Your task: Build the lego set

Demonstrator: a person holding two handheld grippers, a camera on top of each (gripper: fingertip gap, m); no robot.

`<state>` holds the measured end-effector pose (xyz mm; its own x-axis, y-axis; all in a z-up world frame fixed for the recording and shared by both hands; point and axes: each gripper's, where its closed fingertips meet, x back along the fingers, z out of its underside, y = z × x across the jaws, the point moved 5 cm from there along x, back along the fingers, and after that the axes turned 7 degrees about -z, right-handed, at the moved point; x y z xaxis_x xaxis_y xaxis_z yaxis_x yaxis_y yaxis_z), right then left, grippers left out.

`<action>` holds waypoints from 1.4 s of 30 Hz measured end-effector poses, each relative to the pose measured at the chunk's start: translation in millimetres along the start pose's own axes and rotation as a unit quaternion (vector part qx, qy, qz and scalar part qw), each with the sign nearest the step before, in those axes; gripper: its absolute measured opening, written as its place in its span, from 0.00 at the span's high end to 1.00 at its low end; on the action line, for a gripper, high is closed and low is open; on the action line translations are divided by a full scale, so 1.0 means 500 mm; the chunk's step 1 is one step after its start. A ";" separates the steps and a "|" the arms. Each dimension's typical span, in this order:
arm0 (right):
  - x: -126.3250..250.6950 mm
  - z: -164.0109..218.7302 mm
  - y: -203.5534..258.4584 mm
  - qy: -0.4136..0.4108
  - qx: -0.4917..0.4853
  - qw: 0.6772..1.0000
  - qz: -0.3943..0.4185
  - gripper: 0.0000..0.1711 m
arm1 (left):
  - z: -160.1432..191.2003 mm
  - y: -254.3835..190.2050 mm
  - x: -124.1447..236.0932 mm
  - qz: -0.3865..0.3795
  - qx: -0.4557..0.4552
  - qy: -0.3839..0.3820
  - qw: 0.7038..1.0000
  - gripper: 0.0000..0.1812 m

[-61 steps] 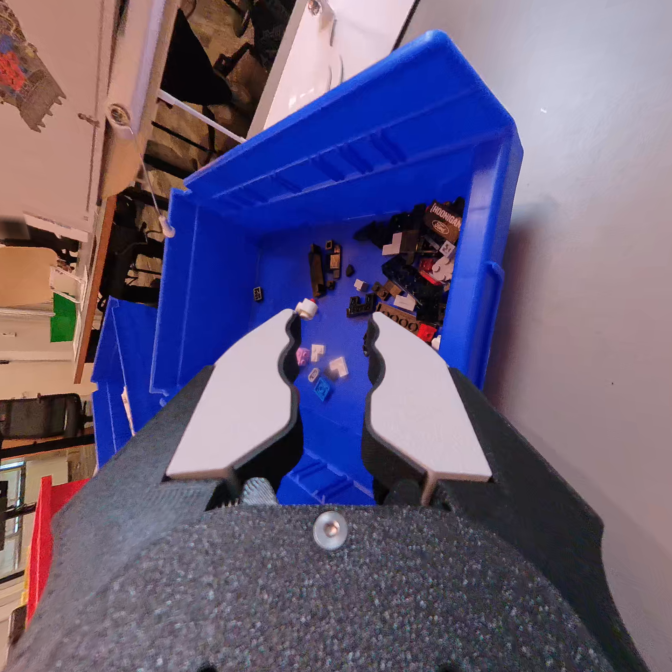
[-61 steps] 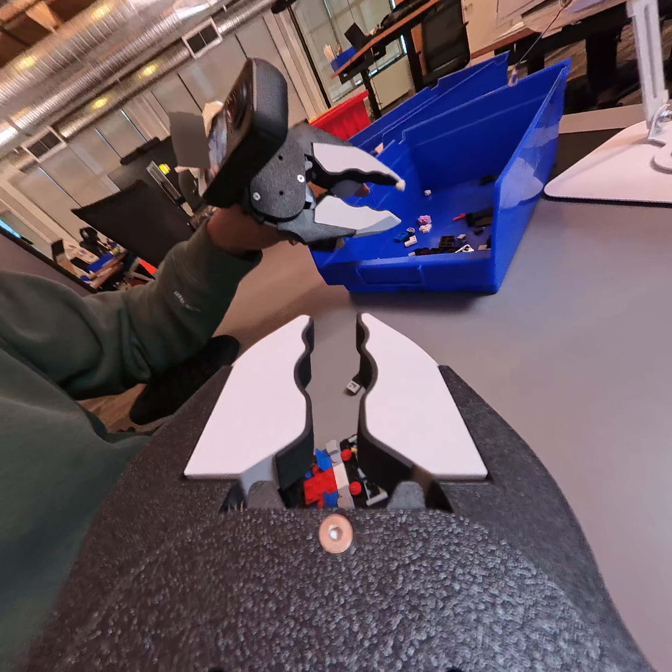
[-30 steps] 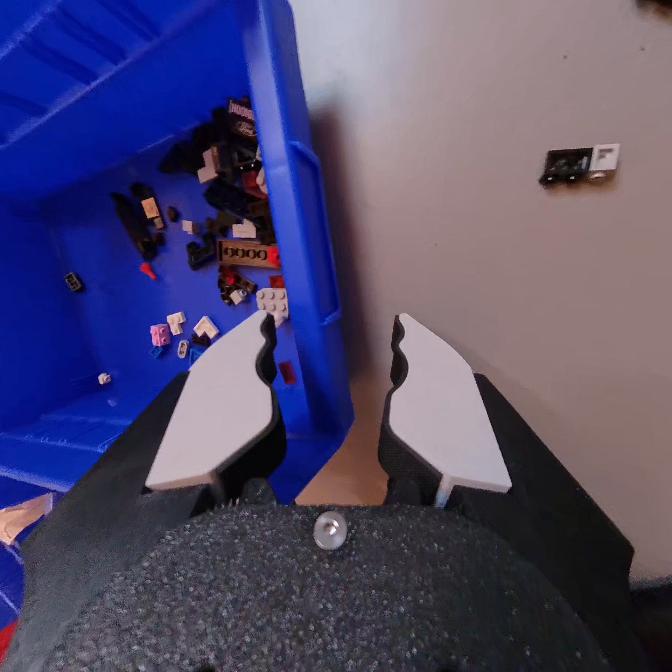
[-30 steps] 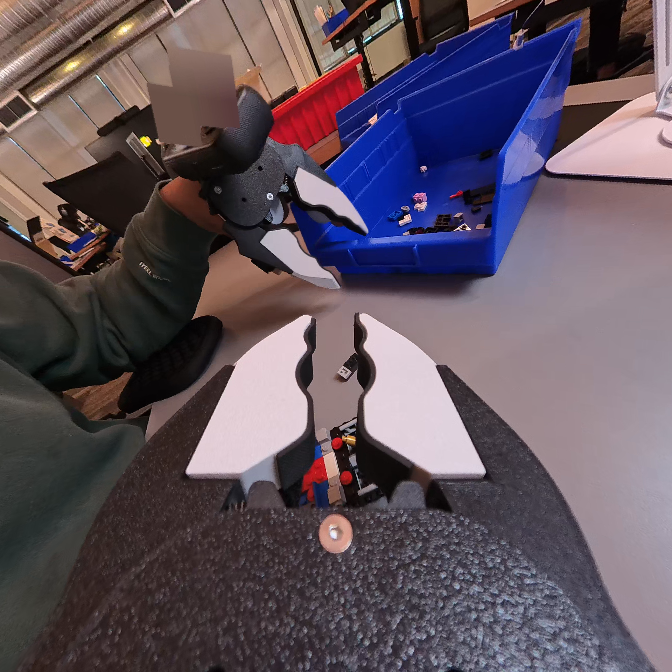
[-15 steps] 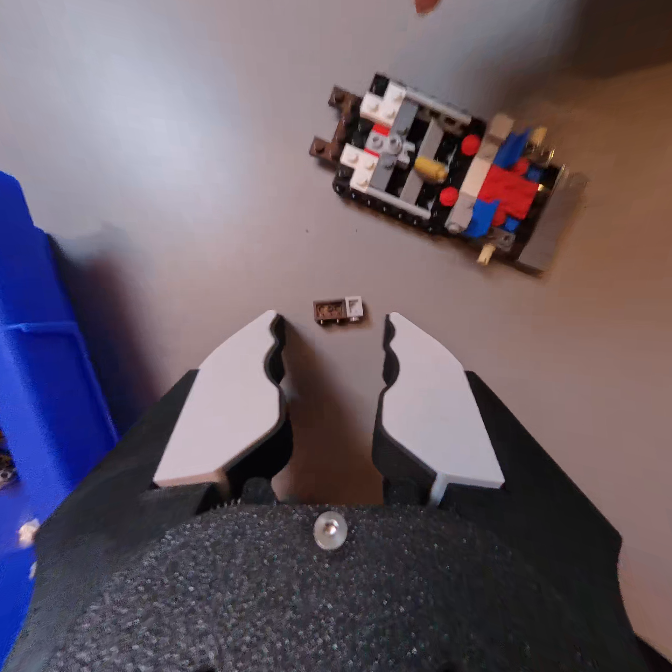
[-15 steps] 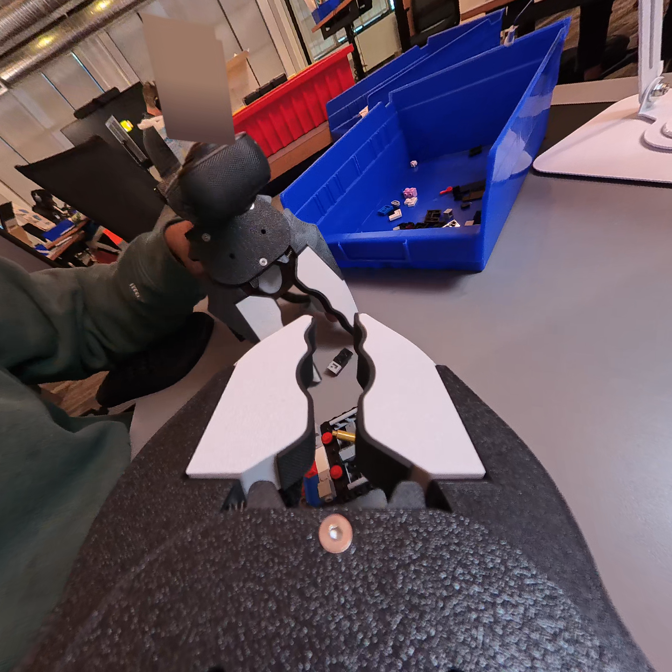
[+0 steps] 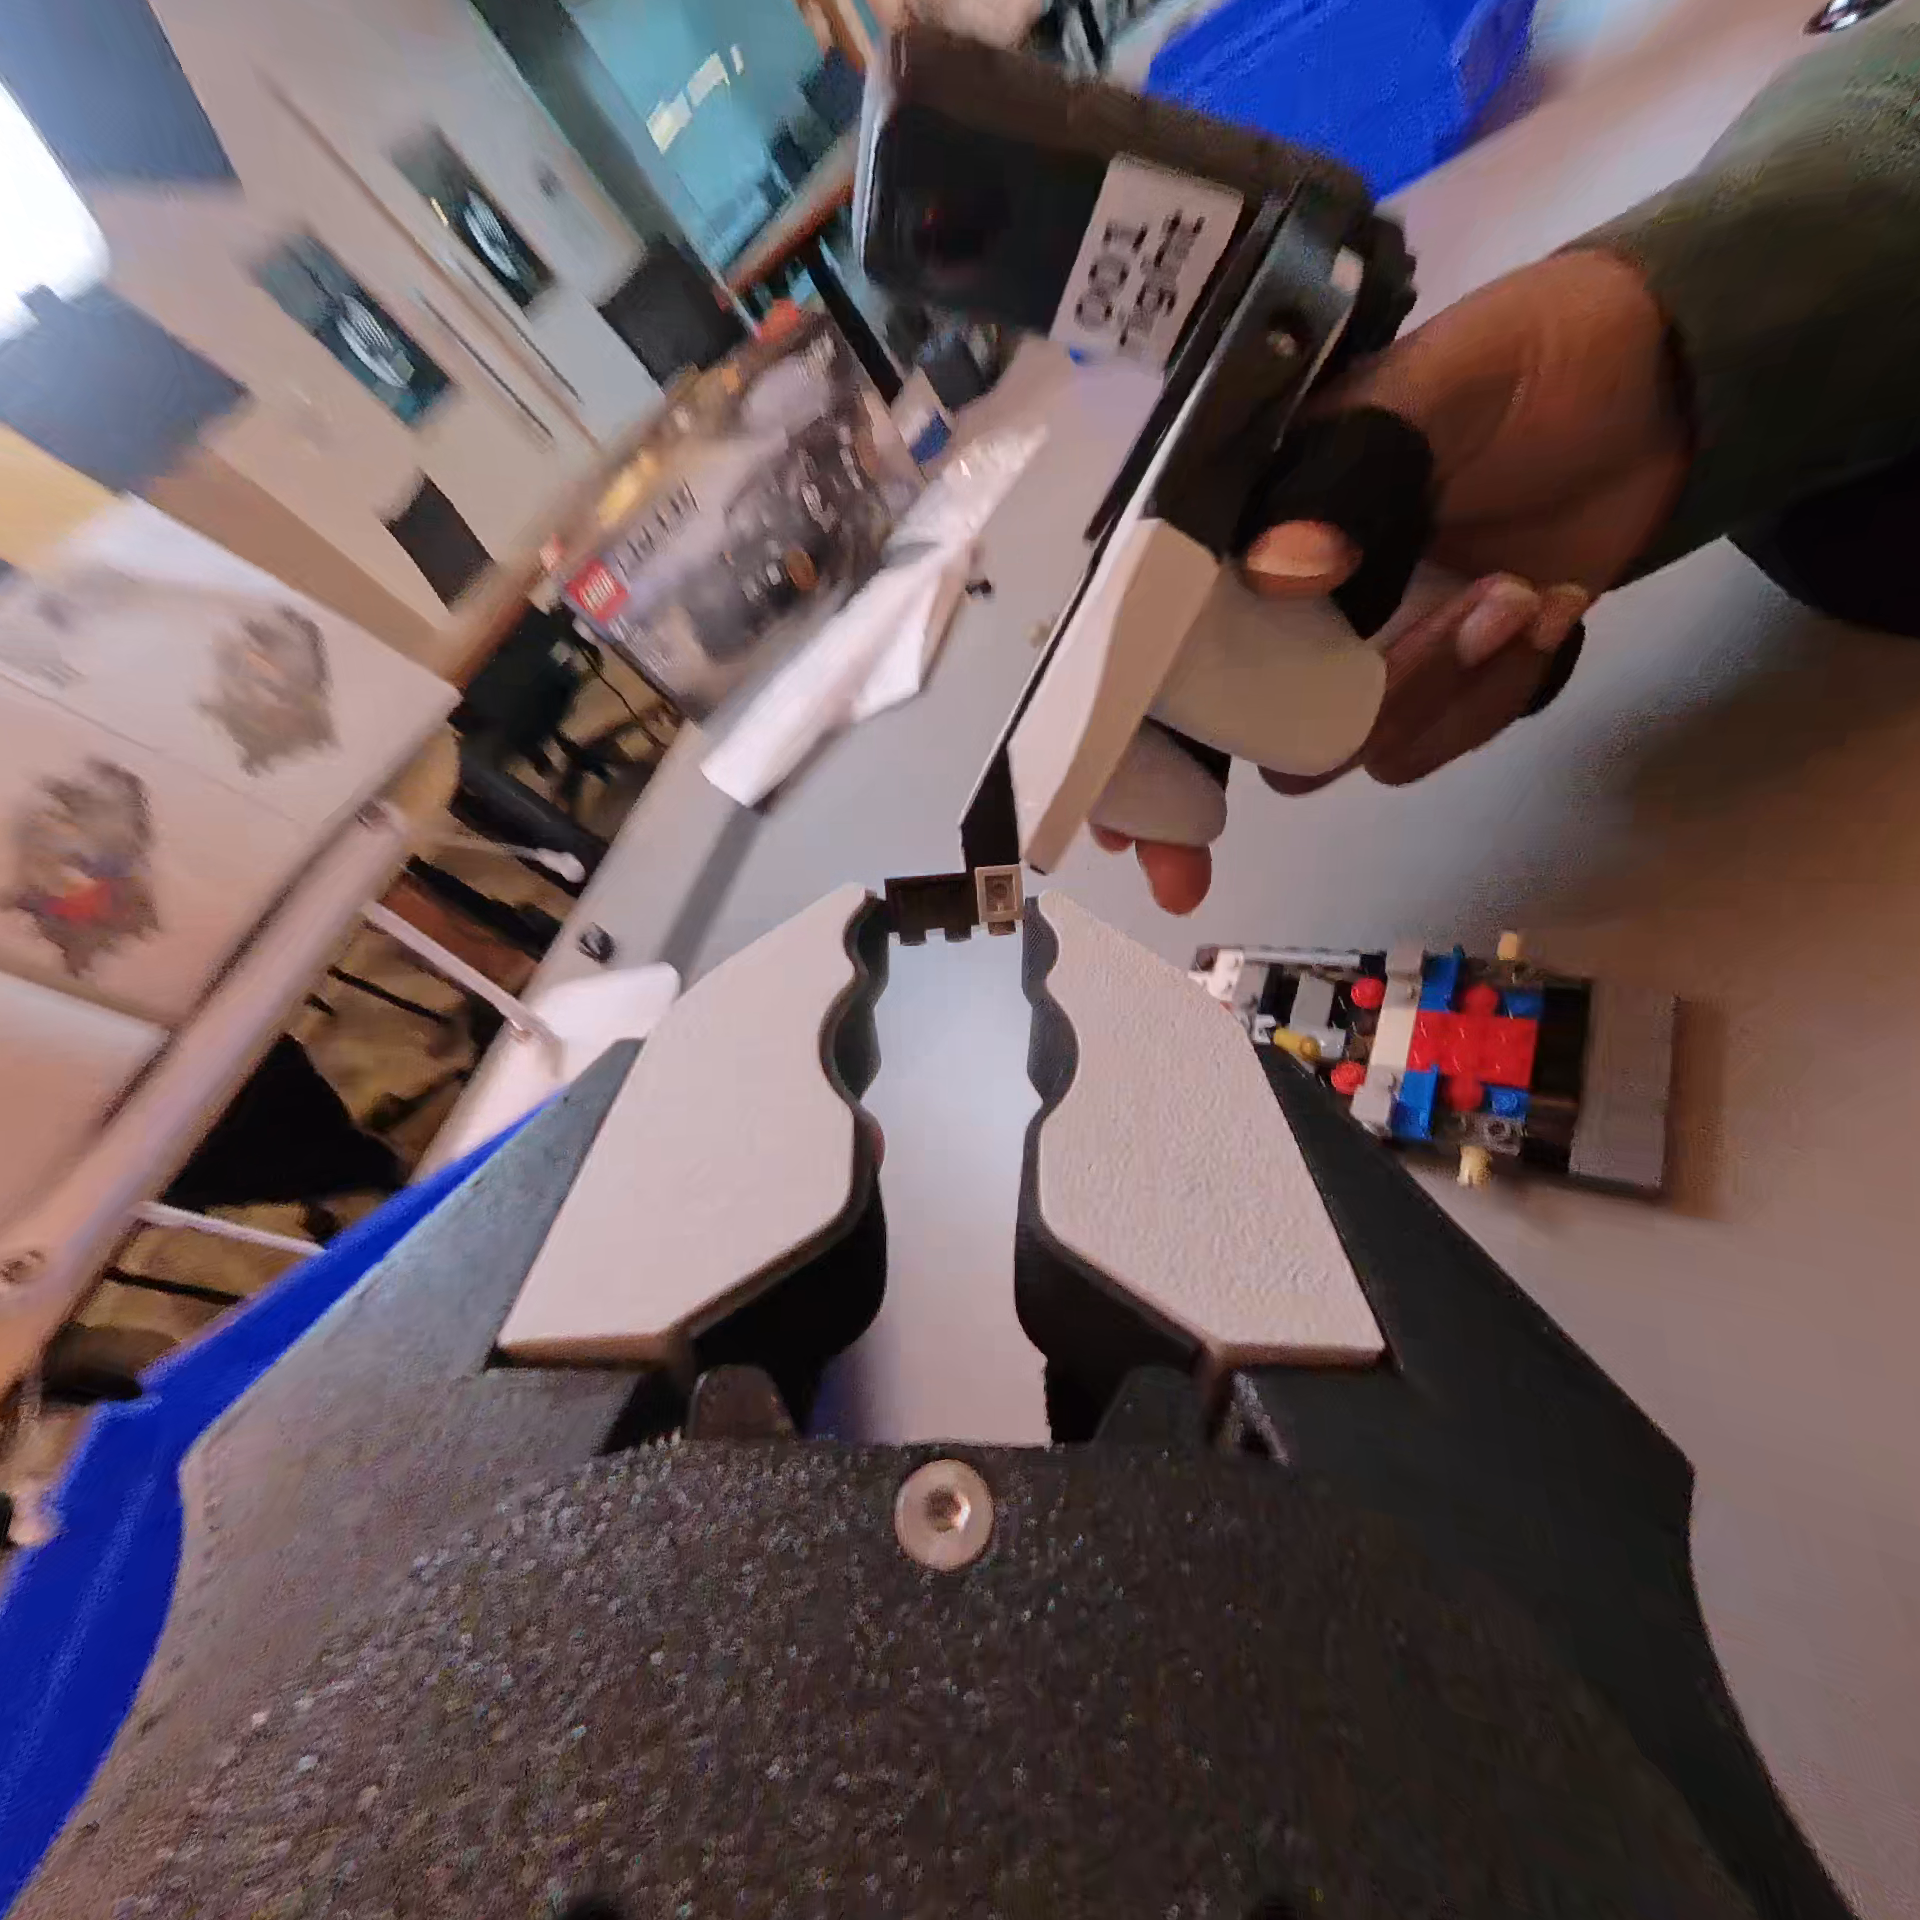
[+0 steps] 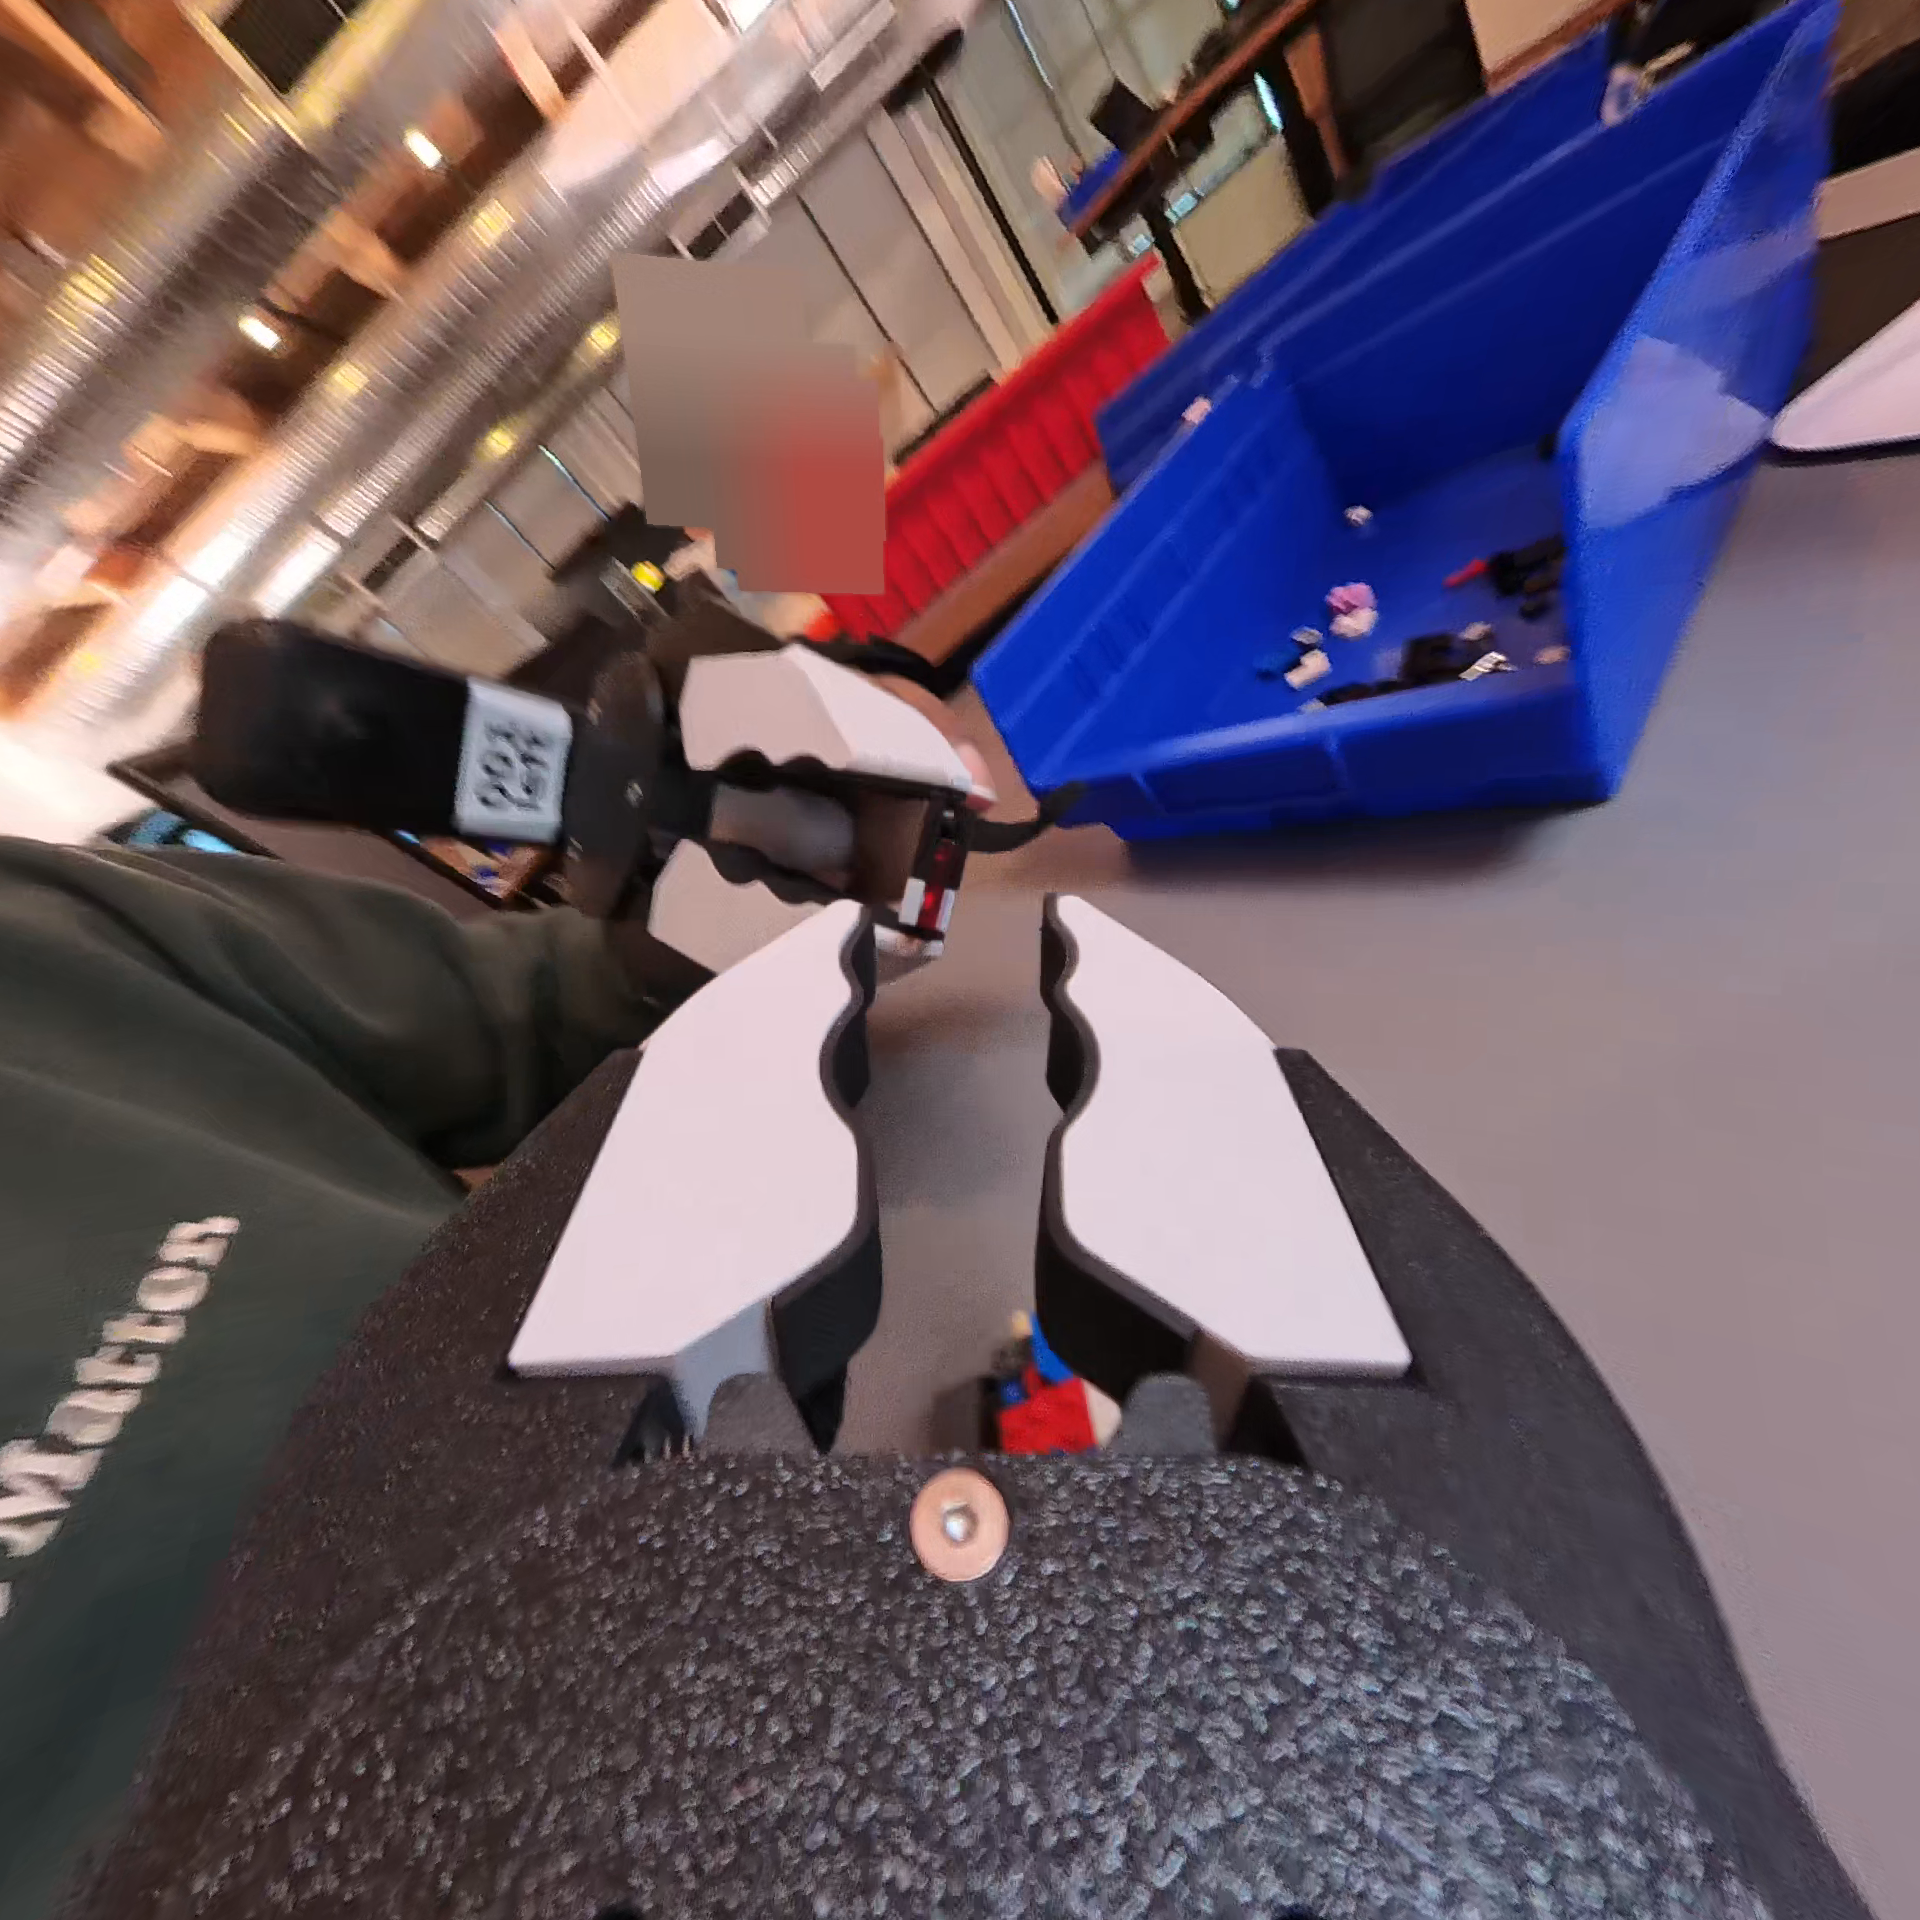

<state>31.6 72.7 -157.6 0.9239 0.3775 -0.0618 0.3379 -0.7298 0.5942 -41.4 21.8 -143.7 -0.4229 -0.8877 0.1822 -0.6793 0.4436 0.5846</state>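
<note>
Left gripper (image 7: 951,909) is pinching a small brick piece (image 7: 956,906) at the very fingertips, centre of the left wrist frame; it is a dark plate with a light grey square stud part on its right end, spanning the gap between the two tips. Right gripper (image 8: 951,925) is standing parted, nothing between its fingers, hovering over the grey table (image 8: 1558,1039); in the left wrist view its tip is sitting just above the held piece, contact too close to call. In the right wrist view the left gripper shows mid-left, blurred, with something small and red-white at its tips. The piece is looking light, rigid, hard plastic, slick on flat faces, so likely easy to twist out of a tip pinch; best hold is probably across the short flat sides, not on the studs. Counts: one held piece, one partly built brick model (image 7: 1455,1049) lying flat at right of the left wrist frame, well apart from the grippers; two grippers; one blue bin (image 8: 1662,436) at upper right of the right wrist frame with roughly a dozen loose bricks, blurred; more blue bins and a red bin (image 8: 1018,416) behind.
</note>
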 end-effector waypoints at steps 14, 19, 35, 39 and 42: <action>-0.003 0.009 0.049 0.105 0.405 0.900 0.121 0.96 | -0.005 0.026 0.021 0.115 0.225 -0.079 0.964 0.85; -0.020 0.024 0.068 0.119 0.457 0.873 0.126 0.96 | -0.007 -0.010 0.035 0.149 0.120 -0.065 0.979 0.92; 0.000 -0.011 0.063 0.060 0.318 0.940 0.110 1.00 | -0.028 -0.027 0.047 0.065 -0.061 -0.095 0.991 0.96; 0.004 -0.013 0.108 0.057 0.385 0.919 0.059 1.00 | -0.031 -0.021 0.042 0.085 0.020 -0.108 0.990 0.96; 0.018 -0.033 0.113 0.025 0.387 0.918 0.079 1.00 | -0.018 0.002 0.047 0.105 0.073 -0.110 0.986 0.96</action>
<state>55.9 44.1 -111.1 0.9694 0.2444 0.0242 0.2451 -0.9568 -0.1563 -46.6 0.0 -131.7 -0.6725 -0.7329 0.1027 -0.6347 0.6425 0.4293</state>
